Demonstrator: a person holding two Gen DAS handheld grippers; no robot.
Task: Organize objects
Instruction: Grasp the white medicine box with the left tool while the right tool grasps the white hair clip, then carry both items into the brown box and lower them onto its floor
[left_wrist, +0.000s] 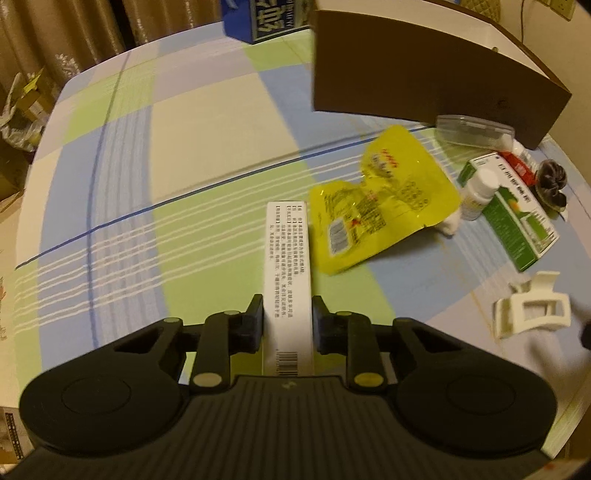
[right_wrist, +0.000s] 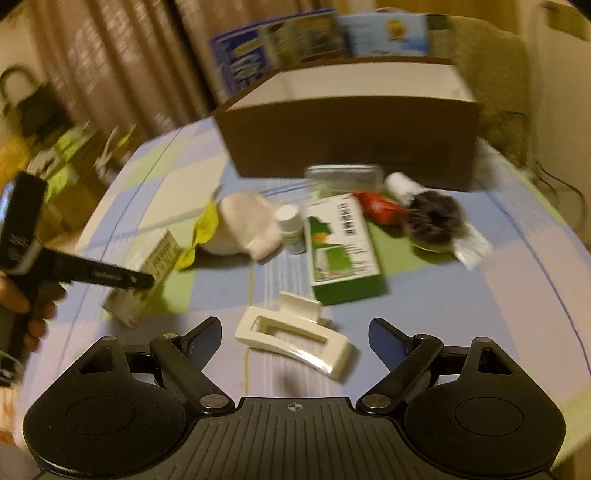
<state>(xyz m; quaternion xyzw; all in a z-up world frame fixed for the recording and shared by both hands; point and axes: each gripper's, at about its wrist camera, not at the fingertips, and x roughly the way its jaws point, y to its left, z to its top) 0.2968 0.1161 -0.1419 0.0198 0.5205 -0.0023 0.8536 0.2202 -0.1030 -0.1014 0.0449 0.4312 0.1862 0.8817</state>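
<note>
White carton (left_wrist: 286, 273) in left gripper (left_wrist: 287, 321), brown box (left_wrist: 417, 77) behind

Glossy yellow plastic pouch (left_wrist: 384, 199), matt brown cardboard box (left_wrist: 417, 70), checked cloth tablecover (left_wrist: 184, 147).

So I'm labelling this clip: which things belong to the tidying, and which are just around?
Job: white carton in left gripper, hair clip before open right gripper, yellow pouch, green box, brown box.
Around: curtains, blue carton.
</note>
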